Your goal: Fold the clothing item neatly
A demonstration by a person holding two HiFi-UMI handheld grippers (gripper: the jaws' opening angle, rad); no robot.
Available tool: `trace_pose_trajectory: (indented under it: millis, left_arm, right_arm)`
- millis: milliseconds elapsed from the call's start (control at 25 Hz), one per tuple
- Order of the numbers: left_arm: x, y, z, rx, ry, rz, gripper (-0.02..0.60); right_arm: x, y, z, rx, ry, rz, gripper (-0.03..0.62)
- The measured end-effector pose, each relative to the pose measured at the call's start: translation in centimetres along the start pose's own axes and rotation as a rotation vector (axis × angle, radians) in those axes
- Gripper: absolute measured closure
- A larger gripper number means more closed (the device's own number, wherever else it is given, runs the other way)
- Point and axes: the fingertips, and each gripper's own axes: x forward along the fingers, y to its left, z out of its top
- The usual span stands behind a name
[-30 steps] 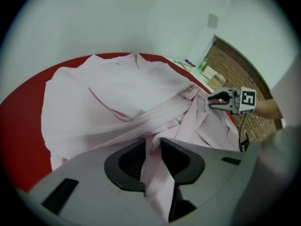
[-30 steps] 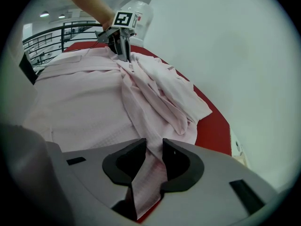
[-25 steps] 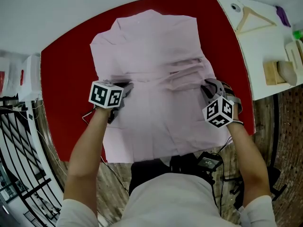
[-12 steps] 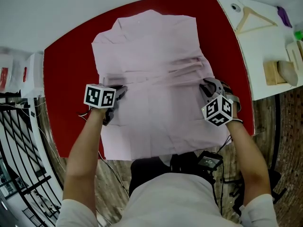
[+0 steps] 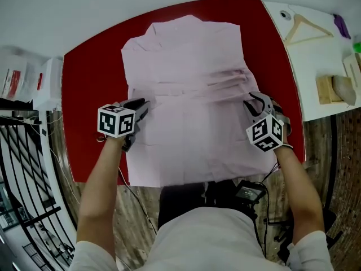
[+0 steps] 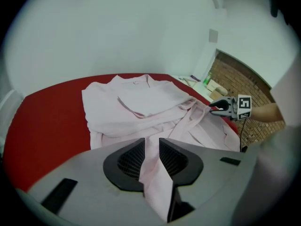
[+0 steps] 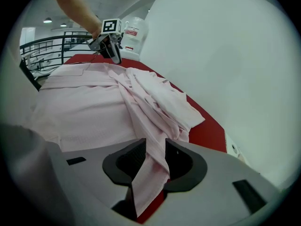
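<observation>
Head view: pink shirt lies spread across the red tabletop, hem over its near edge; left gripper jaws are opening with a side fold between them; right gripper clamps the opposite fold; releasing evenly should keep the crease straight.

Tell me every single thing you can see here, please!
shirt: one, pale pink, spread flat on the red table.
table: one, red, under the shirt.
side table: one, white, right of the red table.
hanger: one, wooden, on the side table.
railing: one, black, far left.
left gripper: one, grey, at the shirt's left edge; fingers opening, shirt fabric between them.
right gripper: one, grey, at the shirt's right edge; fingers closed on shirt fabric.
arms: two, bare, behind the grippers.
</observation>
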Motion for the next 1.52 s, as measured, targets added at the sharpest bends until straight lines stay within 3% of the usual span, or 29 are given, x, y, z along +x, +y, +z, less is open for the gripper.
trace_pose_trajectory:
  millis: [200, 440, 920, 1040, 1360, 1520]
  left_arm:
    - [-3.5, -0.6, 0.6, 0.023, -0.1, 0.001, 0.508]
    - [-7.4, -3.6, -1.3, 0.045, -0.209, -0.015, 0.509]
    - [-13.6, -9.8, -10.7, 0.019, -0.354, -0.054, 0.509]
    - [-14.4, -11.3, -13.1, 0.0, -0.377, -0.066, 0.509]
    - [-16.3, -15.1, -17.6, -0.099, -0.423, -0.039, 0.54]
    - [-15.7, -16.8, -20.1, -0.151, -0.423, 0.014, 0.54]
  right_arm:
    - [-1.8, 0.5, 0.5, 0.023, 0.001, -0.038, 0.484]
    - [-4.8, 2.5, 1.4, 0.109, -0.045, -0.071, 0.484]
    - [-12.1, 8.8, 1.1, 0.259, -0.067, -0.135, 0.485]
    - [-13.5, 10.8, 0.3, 0.285, -0.059, -0.148, 0.545]
    - [-15.1, 15.0, -4.1, 0.443, -0.021, -0.074, 0.572]
    - [-15.5, 17.5, -3.9, 0.42, -0.084, 0.027, 0.571]
